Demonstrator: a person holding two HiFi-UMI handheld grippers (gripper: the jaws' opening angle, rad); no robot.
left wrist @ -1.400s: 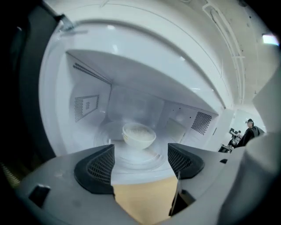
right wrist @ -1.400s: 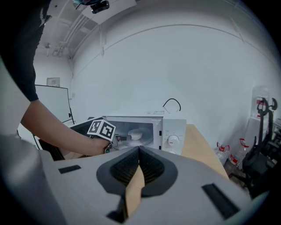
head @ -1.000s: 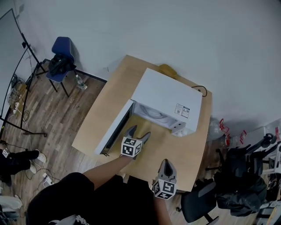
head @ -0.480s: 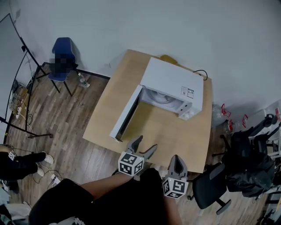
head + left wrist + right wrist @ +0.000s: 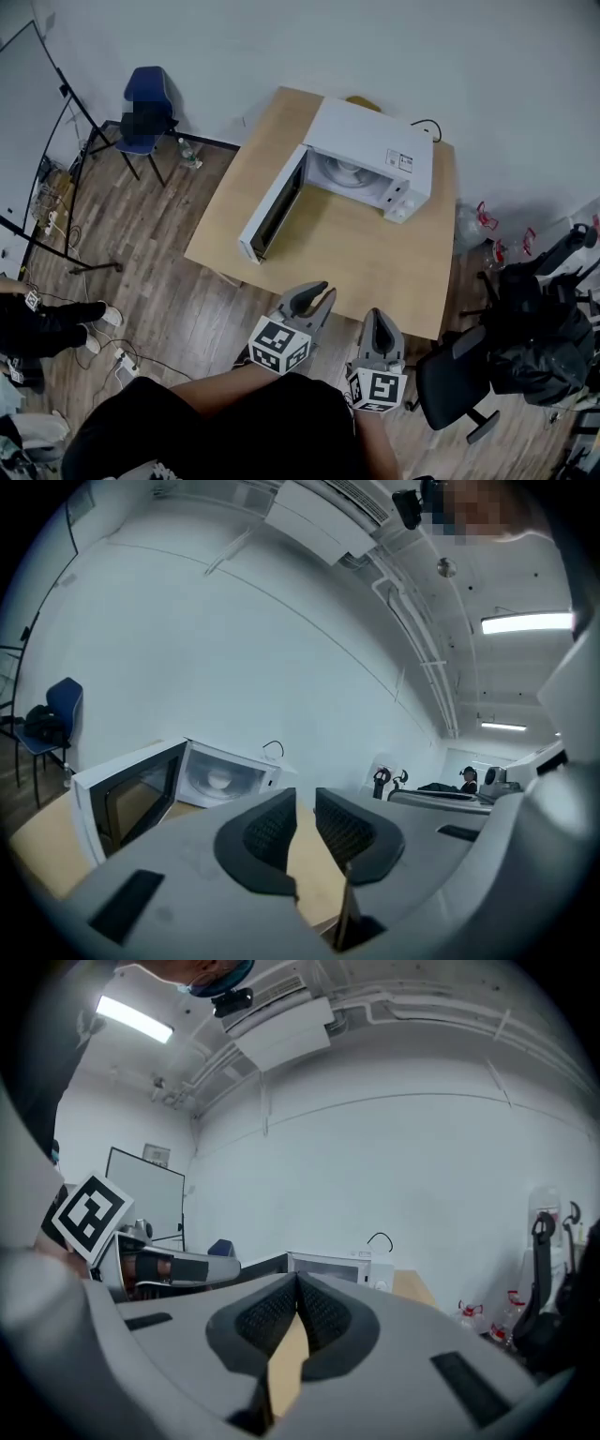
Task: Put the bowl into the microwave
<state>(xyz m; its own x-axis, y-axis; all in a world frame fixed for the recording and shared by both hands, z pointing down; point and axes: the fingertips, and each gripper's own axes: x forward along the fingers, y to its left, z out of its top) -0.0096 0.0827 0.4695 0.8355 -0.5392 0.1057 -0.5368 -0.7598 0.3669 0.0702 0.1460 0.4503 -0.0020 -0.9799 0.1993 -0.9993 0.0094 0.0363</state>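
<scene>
Two: left gripper [image 5: 322, 292] ribbed fingers [image 5: 267, 832] closing (empty) | right gripper [image 5: 377, 315] pressed together | boxy microwave [image 5: 371, 150]

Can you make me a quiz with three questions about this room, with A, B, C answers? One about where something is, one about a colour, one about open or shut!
1. Where is the white box-shaped microwave? A on the floor; B on the light wooden table; C on a shelf.
2. What colour is the thin-legged chair by the wall? A red; B blue; C yellow.
3. The microwave's door is: A open; B shut; C missing.
Answers: 1 B, it rests on the tabletop. 2 B, its back is blue. 3 A, the door stands out, showing the inside.
</scene>
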